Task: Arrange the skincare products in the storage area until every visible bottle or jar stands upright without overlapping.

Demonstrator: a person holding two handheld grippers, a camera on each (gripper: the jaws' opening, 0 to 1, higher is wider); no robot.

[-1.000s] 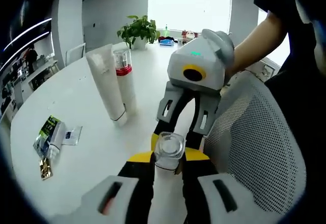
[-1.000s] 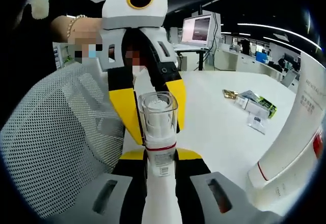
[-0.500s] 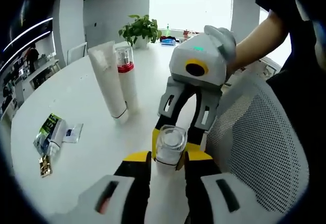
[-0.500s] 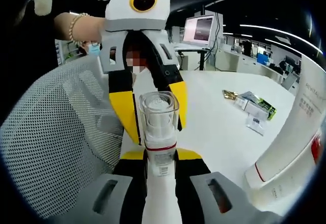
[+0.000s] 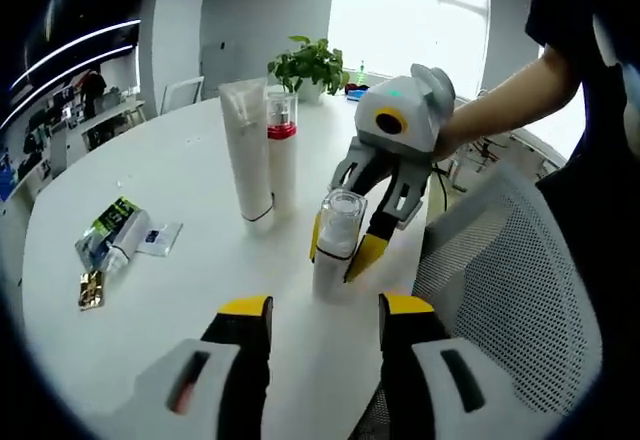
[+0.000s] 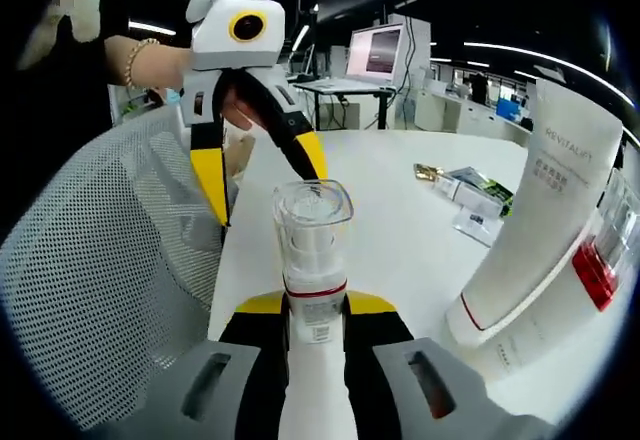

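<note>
At frame centre, the right gripper [image 5: 345,250] clamps an upright clear-capped bottle [image 5: 337,240] on the table [image 5: 150,310], the left gripper [image 5: 318,322] gapes empty, while tube [image 5: 246,150] and red-collared bottle [image 5: 282,155] already stand

White pump bottle [image 5: 337,243], clear cap, red band, upright on white table, near edge. Tall white tube [image 5: 246,150] standing cap-down farther left; red-collared white bottle [image 5: 282,152] upright just beside it, touching or nearly.
</note>
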